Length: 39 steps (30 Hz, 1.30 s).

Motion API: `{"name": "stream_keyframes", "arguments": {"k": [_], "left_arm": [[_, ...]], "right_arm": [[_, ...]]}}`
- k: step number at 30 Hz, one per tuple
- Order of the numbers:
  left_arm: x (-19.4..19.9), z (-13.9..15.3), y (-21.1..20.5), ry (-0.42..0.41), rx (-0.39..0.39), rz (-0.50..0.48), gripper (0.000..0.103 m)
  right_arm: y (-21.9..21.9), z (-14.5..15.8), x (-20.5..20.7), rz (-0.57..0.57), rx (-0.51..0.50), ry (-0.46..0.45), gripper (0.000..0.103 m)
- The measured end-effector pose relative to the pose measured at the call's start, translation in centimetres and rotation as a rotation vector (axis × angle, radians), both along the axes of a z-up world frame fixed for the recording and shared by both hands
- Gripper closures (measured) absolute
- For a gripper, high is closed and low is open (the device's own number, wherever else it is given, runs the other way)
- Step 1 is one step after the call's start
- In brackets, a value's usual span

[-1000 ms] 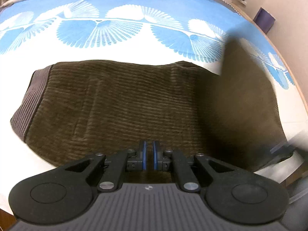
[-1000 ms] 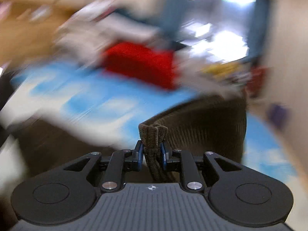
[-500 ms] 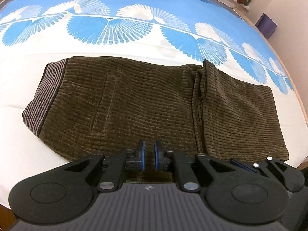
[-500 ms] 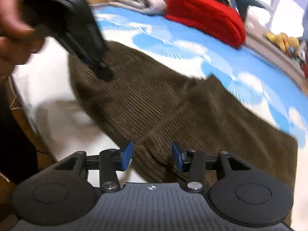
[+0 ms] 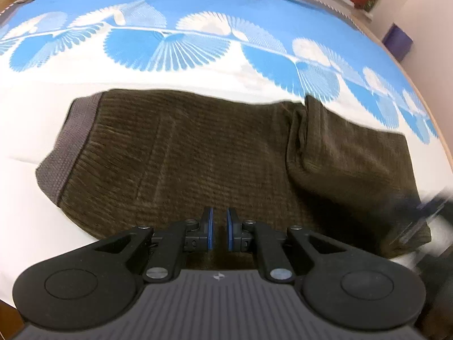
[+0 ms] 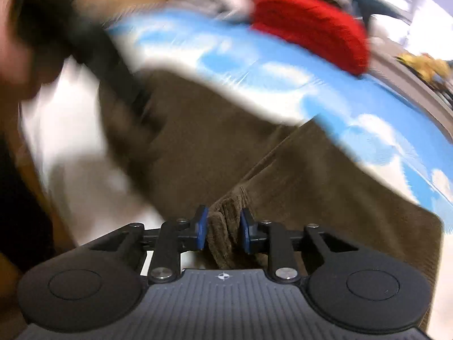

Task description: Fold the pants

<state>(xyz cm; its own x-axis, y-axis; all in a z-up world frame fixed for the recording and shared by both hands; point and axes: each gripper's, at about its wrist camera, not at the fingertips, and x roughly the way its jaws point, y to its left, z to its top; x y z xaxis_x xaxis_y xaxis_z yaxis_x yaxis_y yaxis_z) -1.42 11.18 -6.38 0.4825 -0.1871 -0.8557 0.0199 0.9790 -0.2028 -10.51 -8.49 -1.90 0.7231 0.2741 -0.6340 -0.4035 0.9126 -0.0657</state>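
- Left wrist view: brown corduroy pants (image 5: 203, 153) lie folded across the blue-and-white bed (image 5: 170, 14), grey waistband at 9 o'clock. The left gripper (image 5: 219, 231) hovers at their near edge, its jaws almost together, gripping nothing.
- Right wrist view: the right gripper (image 6: 223, 231) is closing on a bunched pants fold (image 6: 225, 221); a red garment (image 6: 311, 25) lies at 1 o'clock.

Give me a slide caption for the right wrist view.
Right hand-held gripper closing its jaws around a bunched fold of brown corduroy pants on a blue-and-white bedspread.
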Motion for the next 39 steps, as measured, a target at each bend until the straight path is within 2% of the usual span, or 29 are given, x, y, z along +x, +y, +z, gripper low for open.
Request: {"name": "stream_keyframes", "arguments": {"k": [3, 5, 7, 9, 11, 13, 15, 16, 18, 20, 21, 24, 27, 30, 32, 34, 35, 36, 37, 39], "left_arm": [[0.1, 0.4, 0.8, -0.008, -0.017, 0.022, 0.093], [0.0, 0.5, 1.1, -0.009, -0.018, 0.030, 0.093], [0.1, 0.6, 1.3, -0.004, -0.024, 0.038, 0.093], [0.1, 0.8, 1.5, -0.009, -0.030, 0.041, 0.093], [0.0, 0.9, 1.6, -0.012, -0.036, 0.041, 0.093], [-0.1, 1.0, 1.5, -0.009, -0.046, 0.033, 0.093], [-0.1, 1.1, 1.2, -0.012, -0.051, 0.015, 0.093], [-0.1, 1.2, 0.9, -0.012, -0.054, 0.007, 0.093], [-0.1, 1.2, 0.4, -0.005, -0.069, -0.015, 0.093], [0.0, 1.1, -0.6, -0.002, -0.078, -0.052, 0.093], [0.1, 1.1, -1.4, -0.003, -0.078, -0.082, 0.093], [0.1, 1.0, -4.3, -0.013, -0.076, -0.166, 0.093], [-0.2, 0.9, -7.4, -0.027, -0.080, -0.252, 0.093], [-0.4, 0.3, -9.4, -0.045, -0.077, -0.312, 0.093], [-0.2, -1.3, -10.3, -0.010, -0.016, -0.317, 0.093], [0.0, -3.9, -11.0, 0.091, 0.083, -0.329, 0.092], [-0.1, -4.1, -11.0, 0.085, 0.100, -0.327, 0.091], [0.0, -3.6, -11.1, 0.082, 0.095, -0.319, 0.091], [0.0, -3.1, -11.0, 0.072, 0.081, -0.311, 0.092], [-0.1, -1.8, -10.9, 0.027, 0.040, -0.292, 0.091]], "right_arm": [[-4.9, 6.3, 1.5, -0.212, 0.152, -0.104, 0.079], [-6.0, 8.9, 1.3, -0.252, 0.175, -0.184, 0.079], [-5.0, 9.9, 0.5, -0.225, 0.144, -0.231, 0.079], [-2.9, 9.0, -0.8, -0.171, 0.109, -0.240, 0.079], [-0.4, 6.2, -1.6, -0.105, 0.074, -0.200, 0.079], [2.2, 1.6, -1.6, -0.056, 0.006, -0.091, 0.077], [4.2, -3.8, -1.0, -0.008, -0.111, 0.081, 0.076], [4.4, -5.4, -1.0, 0.008, -0.129, 0.133, 0.076], [3.9, -4.6, -1.7, 0.007, -0.105, 0.122, 0.075], [2.2, -1.8, -2.0, 0.021, -0.021, 0.108, 0.077], [1.0, -0.3, -2.1, 0.009, 0.011, 0.094, 0.074], [-3.7, 2.6, -1.5, -0.095, 0.059, 0.073, 0.067], [-10.0, 2.9, -0.5, -0.307, 0.114, 0.093, 0.065], [-16.5, 1.0, 0.1, -0.594, 0.155, 0.128, 0.061], [-19.0, -1.4, -0.9, -0.722, 0.206, 0.163, 0.058], [-20.8, -3.8, -1.5, -0.797, 0.252, 0.232, 0.057], [-21.0, -4.8, -1.8, -0.822, 0.267, 0.251, 0.056], [-21.6, -5.5, -2.0, -0.844, 0.298, 0.264, 0.049], [-22.3, -5.9, -2.3, -0.866, 0.350, 0.272, 0.046], [-23.2, -6.3, -2.5, -0.872, 0.417, 0.281, 0.045]]}}
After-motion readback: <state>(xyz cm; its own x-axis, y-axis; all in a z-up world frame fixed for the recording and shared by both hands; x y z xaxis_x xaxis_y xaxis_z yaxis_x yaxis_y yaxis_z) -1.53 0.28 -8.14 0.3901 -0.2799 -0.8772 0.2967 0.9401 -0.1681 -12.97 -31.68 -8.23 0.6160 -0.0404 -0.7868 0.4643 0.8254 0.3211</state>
